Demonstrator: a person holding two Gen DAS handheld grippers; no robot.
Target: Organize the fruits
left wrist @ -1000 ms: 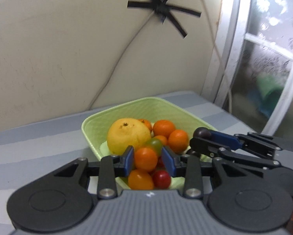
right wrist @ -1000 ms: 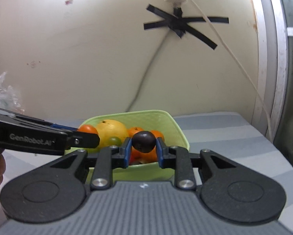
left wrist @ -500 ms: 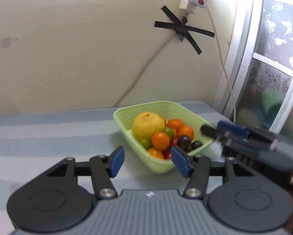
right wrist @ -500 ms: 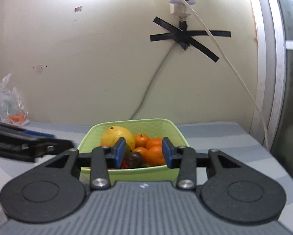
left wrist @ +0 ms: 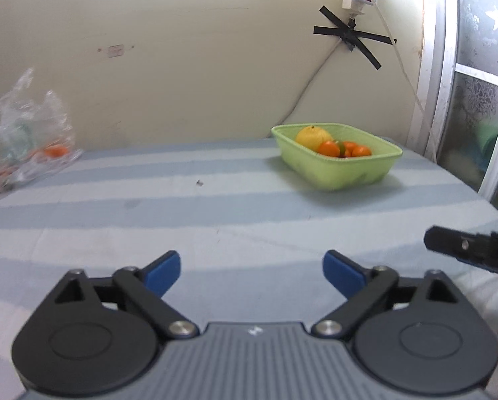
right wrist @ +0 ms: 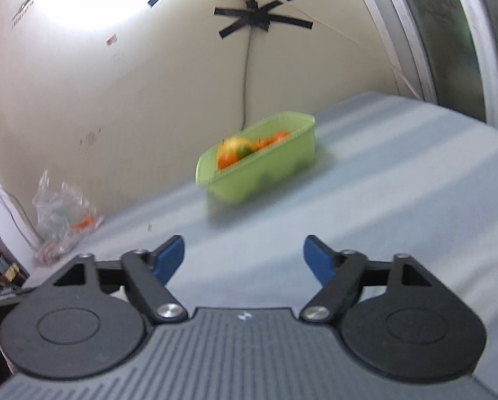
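Note:
A light green basket (left wrist: 349, 173) stands far back on the striped table, against the wall. It holds a large yellow citrus (left wrist: 310, 135), several small oranges (left wrist: 329, 148) and a green fruit. My left gripper (left wrist: 251, 271) is well short of the basket, its jaws opening wide with nothing between them. In the right wrist view the basket (right wrist: 265, 173) is blurred and tilted. My right gripper (right wrist: 244, 258) is also far from it, jaws opening and empty; one of its fingers (left wrist: 469, 250) shows at the left view's right edge.
A crumpled clear plastic bag (left wrist: 32, 143) with an orange fruit inside lies at the table's far left by the wall. A cable taped to the wall drops behind the basket. A window frame (left wrist: 449, 100) bounds the right side. The striped cloth (left wrist: 215, 206) stretches between grippers and basket.
Both grippers let go of their fruits over the basket, an orange from the left and a dark fruit from the right, then pulled far back with jaws spreading. The right view has rolled.

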